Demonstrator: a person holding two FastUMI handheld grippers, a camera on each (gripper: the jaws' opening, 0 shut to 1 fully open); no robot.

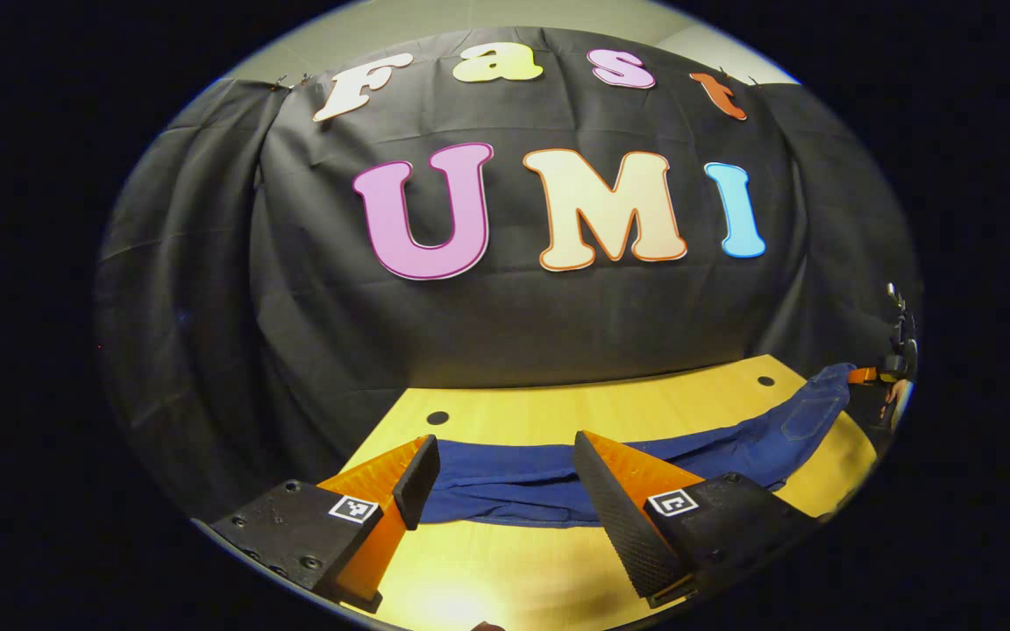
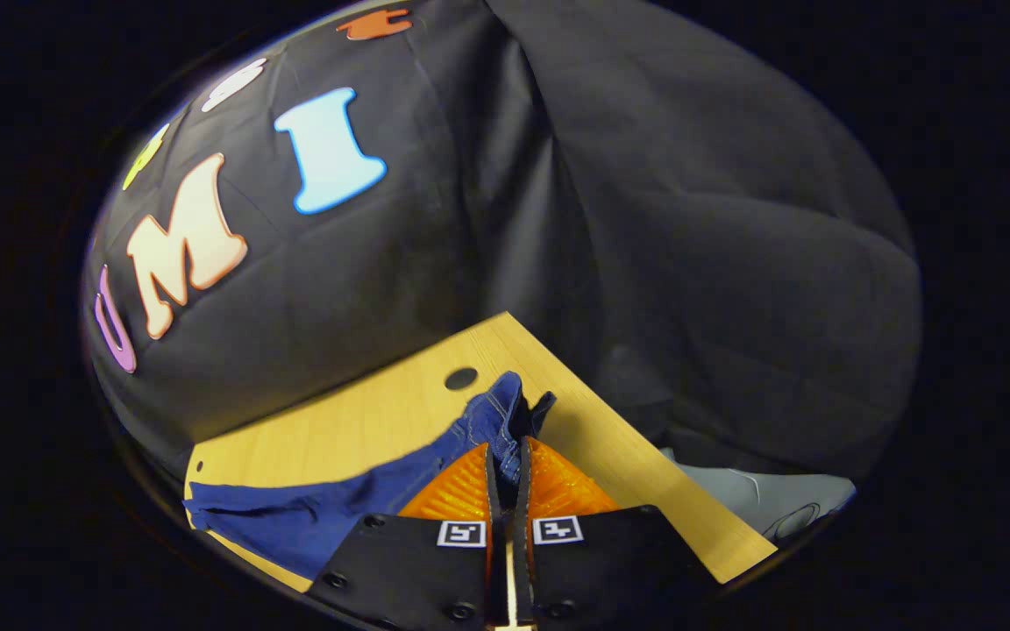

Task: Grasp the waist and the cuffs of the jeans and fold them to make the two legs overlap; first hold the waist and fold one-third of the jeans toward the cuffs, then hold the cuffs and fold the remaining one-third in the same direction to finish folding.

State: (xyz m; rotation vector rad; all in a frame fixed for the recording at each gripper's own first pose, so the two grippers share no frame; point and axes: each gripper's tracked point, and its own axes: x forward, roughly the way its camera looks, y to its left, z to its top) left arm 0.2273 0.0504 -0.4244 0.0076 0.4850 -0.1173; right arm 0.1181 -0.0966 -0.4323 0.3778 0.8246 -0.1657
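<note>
Two fingers of the left gripper (image 1: 505, 491) stand spread wide apart at the bottom of the left gripper view, above the yellow wooden table (image 1: 558, 412), with nothing between them. Just beyond their tips the blue jeans (image 1: 540, 478) lie flat as a long band across the table, the cuff end near the left finger and the rest running off to the right toward the far corner. There, at the waist end, the other gripper shows small at the edge of the view.

In the right gripper view, the right gripper (image 2: 505, 469) has its fingers pressed together on the jeans (image 2: 321, 513), pinching the denim at the waist, which bunches up just past the tips near a round hole (image 2: 460, 379) in the table (image 2: 365, 421). From the pinch the cloth trails left across the tabletop to the table's edge. Behind the table hangs the black cloth wall (image 2: 689, 219).
</note>
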